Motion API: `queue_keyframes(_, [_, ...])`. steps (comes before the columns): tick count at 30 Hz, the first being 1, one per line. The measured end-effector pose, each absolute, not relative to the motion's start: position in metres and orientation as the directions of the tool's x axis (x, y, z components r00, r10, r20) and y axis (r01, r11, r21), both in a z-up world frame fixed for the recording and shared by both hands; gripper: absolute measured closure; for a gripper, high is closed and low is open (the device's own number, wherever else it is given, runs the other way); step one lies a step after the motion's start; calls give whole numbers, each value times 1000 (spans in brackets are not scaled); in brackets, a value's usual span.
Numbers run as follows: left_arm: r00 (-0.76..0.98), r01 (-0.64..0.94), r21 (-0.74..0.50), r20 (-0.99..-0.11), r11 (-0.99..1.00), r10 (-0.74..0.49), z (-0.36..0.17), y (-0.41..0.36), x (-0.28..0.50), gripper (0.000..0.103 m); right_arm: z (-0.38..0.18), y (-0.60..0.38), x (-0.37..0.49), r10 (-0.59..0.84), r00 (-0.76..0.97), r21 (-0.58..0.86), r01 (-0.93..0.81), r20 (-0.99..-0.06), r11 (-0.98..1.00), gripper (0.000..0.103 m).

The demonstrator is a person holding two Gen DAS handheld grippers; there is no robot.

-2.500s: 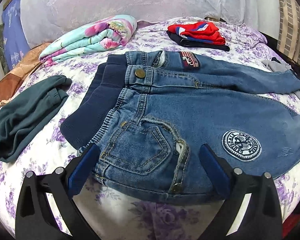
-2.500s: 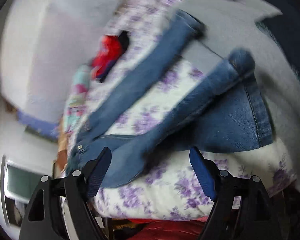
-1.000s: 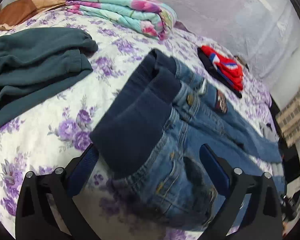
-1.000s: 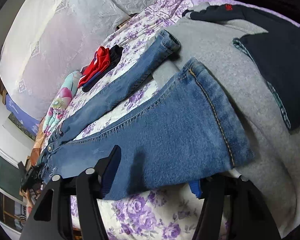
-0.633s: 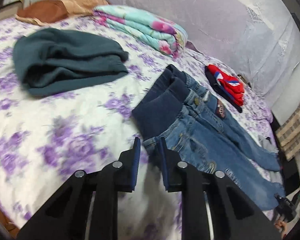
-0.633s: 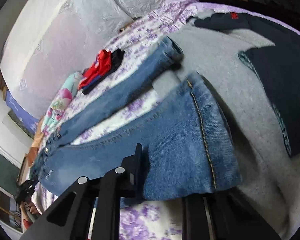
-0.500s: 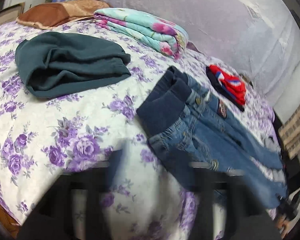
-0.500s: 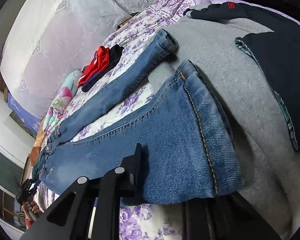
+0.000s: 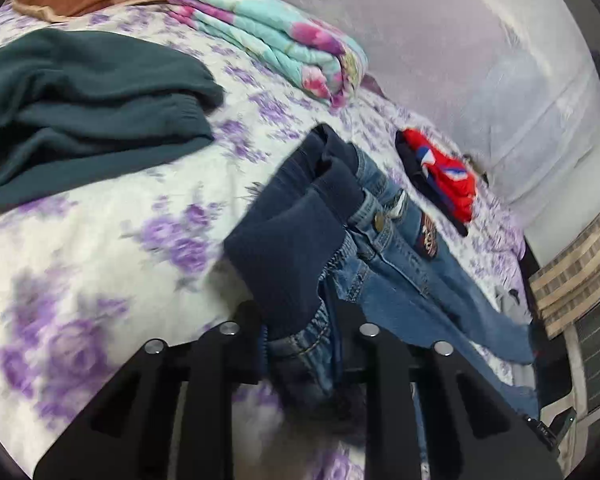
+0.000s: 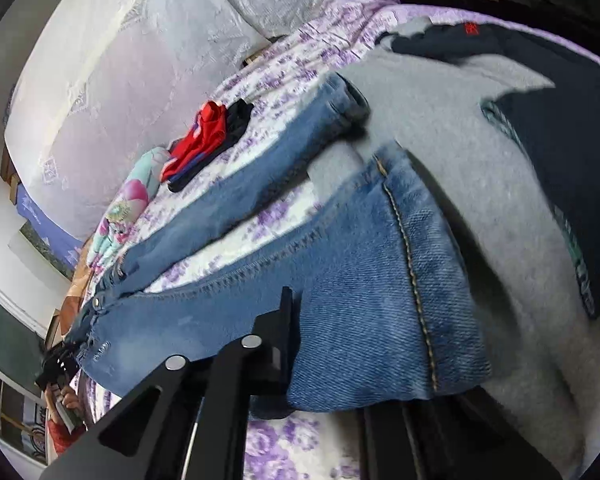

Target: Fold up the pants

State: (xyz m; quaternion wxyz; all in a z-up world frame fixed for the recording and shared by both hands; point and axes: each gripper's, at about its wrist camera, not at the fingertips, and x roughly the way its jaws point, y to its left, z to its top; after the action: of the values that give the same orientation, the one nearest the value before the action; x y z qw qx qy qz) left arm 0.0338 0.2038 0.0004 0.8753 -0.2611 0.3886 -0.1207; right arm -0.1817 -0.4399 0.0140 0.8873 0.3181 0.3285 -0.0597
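jeans (image 9: 400,264) spread lengthwise on bed (image 9: 100,216) | left tongs (image 9: 300,344) pinching waistband | right tongs (image 10: 324,344) pinching near leg's hem (image 10: 416,280) | far leg's cuff on grey garment (image 10: 480,184) | green sweater (image 9: 80,100), folded quilt (image 9: 276,36) beyond

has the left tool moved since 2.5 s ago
Yes. The left tool went from facing the front pocket, open, to the waistband end of the jeans, now shut on it, on the side toward the green sweater.
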Motion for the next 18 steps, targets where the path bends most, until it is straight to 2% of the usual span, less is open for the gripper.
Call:
queue_keyframes(3, [692,12,-548,-599,836,-403,6,216,12,82,23,-434,-179,111,777,502,283,-619,817,94])
queue_keyframes(6, [681,-9,-561,-609,828,-406,-4,228,3,82,4,-438,-176,130,724,484,305,-677,820,95])
queue_keyframes(8, [670,-3,-575,-608,818,-426,-14,234,2,79,-3,-442,-180,160,726,509,290,-669,811,93])
queue_keyframes(10, [667,5,-587,-602,810,-440,-13,236,1,74,5,-446,-185,165,719,511,295,-676,808,82])
queue_keyframes(12, [689,-15,-559,-607,829,-396,1,247,-6,50,20,-456,-195,140,734,518,318,-665,794,78])
queue_keyframes(13, [713,-35,-526,-609,850,-347,9,251,-10,47,29,-460,-200,95,746,497,337,-659,800,77])
queue_keyframes(14, [762,-91,-434,-610,896,-218,24,258,-20,45,40,-462,-205,28,753,454,367,-658,812,74])
queue_keyframes(15, [779,-110,-386,-606,916,-163,32,260,-23,44,55,-464,-209,-60,755,387,401,-653,830,74])
queue_keyframes(16, [791,-118,-349,-599,930,-124,41,262,-25,44,70,-464,-211,-145,761,326,431,-632,842,74])
queue_keyframes(18, [791,-87,-360,-592,929,-155,56,262,-19,44,94,-461,-207,-245,780,262,460,-577,848,74])
